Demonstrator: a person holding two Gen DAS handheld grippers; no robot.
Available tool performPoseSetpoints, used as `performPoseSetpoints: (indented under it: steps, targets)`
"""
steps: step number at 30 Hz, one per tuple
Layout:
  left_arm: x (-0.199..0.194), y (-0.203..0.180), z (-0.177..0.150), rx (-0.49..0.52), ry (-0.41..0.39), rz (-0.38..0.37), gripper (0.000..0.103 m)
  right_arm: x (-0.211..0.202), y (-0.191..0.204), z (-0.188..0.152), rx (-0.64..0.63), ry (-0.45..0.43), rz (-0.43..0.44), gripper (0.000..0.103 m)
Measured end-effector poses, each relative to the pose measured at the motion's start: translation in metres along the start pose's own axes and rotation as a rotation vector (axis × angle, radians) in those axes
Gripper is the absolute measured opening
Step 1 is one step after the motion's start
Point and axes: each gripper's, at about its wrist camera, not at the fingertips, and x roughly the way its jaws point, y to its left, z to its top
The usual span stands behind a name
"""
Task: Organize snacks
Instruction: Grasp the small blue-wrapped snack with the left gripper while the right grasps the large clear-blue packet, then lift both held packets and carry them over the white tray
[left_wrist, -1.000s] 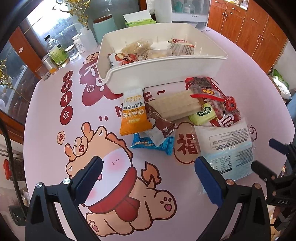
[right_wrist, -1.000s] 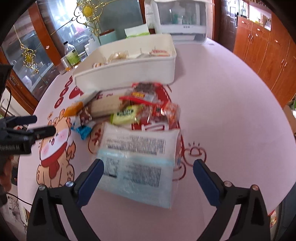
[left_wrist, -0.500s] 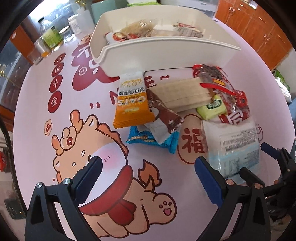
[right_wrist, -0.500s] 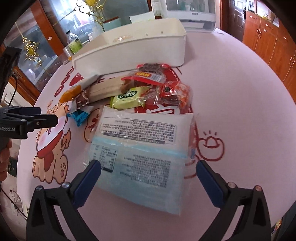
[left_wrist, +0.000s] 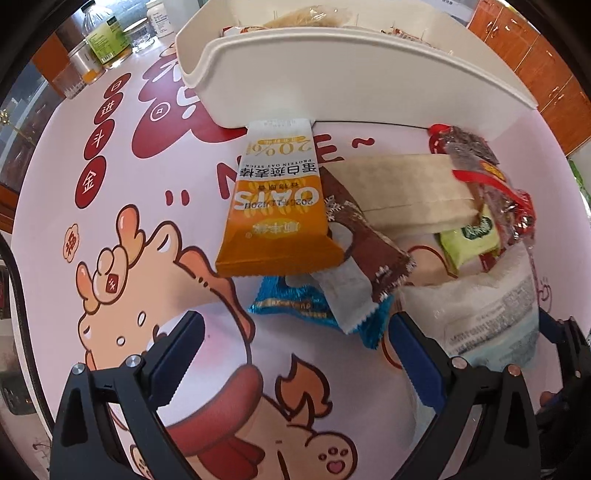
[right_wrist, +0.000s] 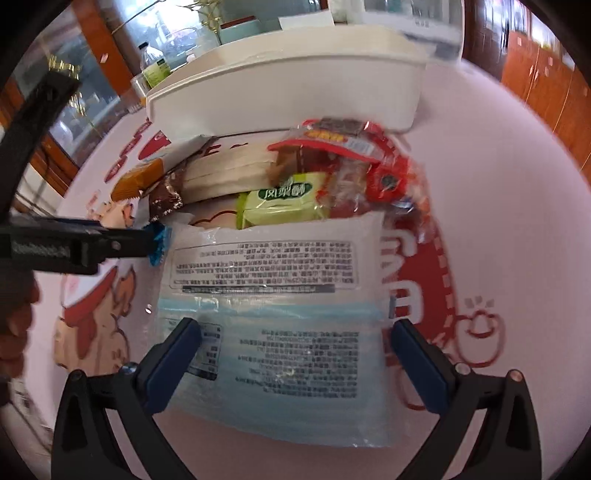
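White-and-blue snack bag (right_wrist: 273, 314) lies between the wide-open right claw (right_wrist: 295, 354).

1. The bench (left_wrist: 177, 332) wears a pink cloth with a cartoon animal print and red characters.
2. A white bin (left_wrist: 332, 85) stands on it.
3. In front of the bin lie an orange oat bar (left_wrist: 277, 206), a beige packet (left_wrist: 402, 192) and a blue-and-white bag (right_wrist: 280, 306).
4. Left of the bin stand bottles (left_wrist: 107, 40).
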Motion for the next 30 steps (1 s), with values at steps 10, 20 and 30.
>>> performPoseSetpoints:
  steps: [10, 20, 30]
  targets:
    - [0.015, -0.002, 0.003, -0.004, -0.011, -0.015, 0.083, -0.003, 0.002, 0.008, -0.027, 0.006, 0.101, 0.061]
    - [-0.001, -0.004, -0.004, 0.022, -0.058, -0.052, 0.038, -0.028, -0.012, 0.017, 0.053, -0.024, 0.212, 0.02]
    - [-0.083, 0.001, -0.018, -0.011, -0.184, -0.09, 0.029, -0.098, 0.01, 0.028, -0.06, -0.188, 0.147, 0.017]
